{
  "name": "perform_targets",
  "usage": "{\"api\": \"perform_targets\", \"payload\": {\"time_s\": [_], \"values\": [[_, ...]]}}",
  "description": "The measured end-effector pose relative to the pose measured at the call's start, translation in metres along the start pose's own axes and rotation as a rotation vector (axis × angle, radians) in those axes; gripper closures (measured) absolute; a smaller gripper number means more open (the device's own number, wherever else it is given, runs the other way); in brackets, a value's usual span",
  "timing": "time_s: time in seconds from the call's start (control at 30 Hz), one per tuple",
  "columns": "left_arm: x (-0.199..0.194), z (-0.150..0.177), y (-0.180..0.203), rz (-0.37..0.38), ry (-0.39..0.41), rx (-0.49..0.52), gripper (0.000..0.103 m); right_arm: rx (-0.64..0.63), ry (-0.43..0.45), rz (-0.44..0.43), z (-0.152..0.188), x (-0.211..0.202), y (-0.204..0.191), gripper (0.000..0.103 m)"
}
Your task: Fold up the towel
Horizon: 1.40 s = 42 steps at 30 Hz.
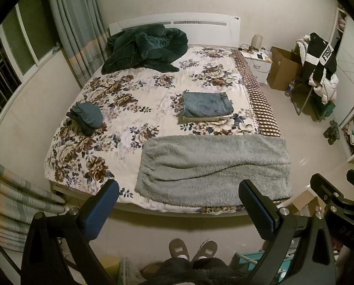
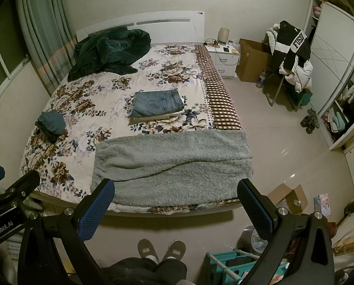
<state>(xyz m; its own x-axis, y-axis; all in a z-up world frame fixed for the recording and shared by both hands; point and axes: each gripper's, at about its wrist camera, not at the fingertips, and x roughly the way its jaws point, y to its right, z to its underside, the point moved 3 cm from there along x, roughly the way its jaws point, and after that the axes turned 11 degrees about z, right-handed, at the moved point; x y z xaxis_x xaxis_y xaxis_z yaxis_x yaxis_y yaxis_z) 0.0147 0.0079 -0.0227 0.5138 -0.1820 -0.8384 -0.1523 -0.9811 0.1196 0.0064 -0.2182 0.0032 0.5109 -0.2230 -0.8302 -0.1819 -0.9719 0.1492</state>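
Two wrist views of a bedroom, both taken from the near end of the bed. The grey fluffy towel point(image 1: 214, 168) lies spread flat across the near right corner of the floral-patterned bed cover point(image 1: 129, 109), with one long crease running across it; its near edge reaches the foot of the bed. The left gripper point(image 1: 179, 207) hovers above the floor just short of that edge, its blue-padded fingers point(image 1: 101, 210) spread wide and holding nothing. The right gripper point(image 2: 175, 206) is likewise held clear of the towel point(image 2: 174, 166), its fingers point(image 2: 95, 210) wide apart and empty. Beyond the towel, a folded pair of blue jeans point(image 1: 207, 104) rests on a small stack of pale folded cloth. To the far left of the towel lies a bundle of dark teal garments point(image 1: 87, 116). A crumpled dark green quilt point(image 1: 143, 47) is heaped against the white headboard point(image 1: 177, 23). The person's brown slippers point(image 1: 192, 249) appear on the tiled floor at the lower edge of both views.
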Motion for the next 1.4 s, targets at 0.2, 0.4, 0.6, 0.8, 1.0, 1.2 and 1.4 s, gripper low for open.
{"api": "perform_targets", "payload": {"time_s": [0.2, 0.4, 0.6, 0.8, 1.0, 1.2, 1.4], "values": [[0.0, 0.0, 0.0, 0.0, -0.001, 0.0, 0.0, -0.001, 0.0, 0.0, 0.0, 0.0, 0.001, 0.0], [0.0, 0.0, 0.0, -0.002, 0.002, 0.0, 0.0, 0.0, 0.001, 0.0, 0.0, 0.0, 0.001, 0.0], [-0.001, 0.001, -0.001, 0.0, 0.001, 0.002, 0.0, 0.0, 0.0, -0.001, 0.001, -0.001, -0.001, 0.0], [0.0, 0.001, 0.0, 0.001, 0.001, 0.001, 0.0, 0.001, 0.001, 0.0, 0.0, -0.001, 0.001, 0.0], [0.0, 0.001, 0.0, 0.0, 0.002, 0.0, 0.0, 0.001, 0.0, -0.001, 0.001, -0.001, 0.001, 0.0], [0.001, -0.001, -0.005, -0.004, -0.001, -0.006, 0.0, -0.002, -0.007, -0.008, 0.003, -0.002, 0.006, 0.0], [0.001, -0.017, -0.003, -0.032, 0.007, -0.027, 0.0, 0.002, -0.027, -0.016, -0.005, 0.007, 0.027, 0.0]]}}
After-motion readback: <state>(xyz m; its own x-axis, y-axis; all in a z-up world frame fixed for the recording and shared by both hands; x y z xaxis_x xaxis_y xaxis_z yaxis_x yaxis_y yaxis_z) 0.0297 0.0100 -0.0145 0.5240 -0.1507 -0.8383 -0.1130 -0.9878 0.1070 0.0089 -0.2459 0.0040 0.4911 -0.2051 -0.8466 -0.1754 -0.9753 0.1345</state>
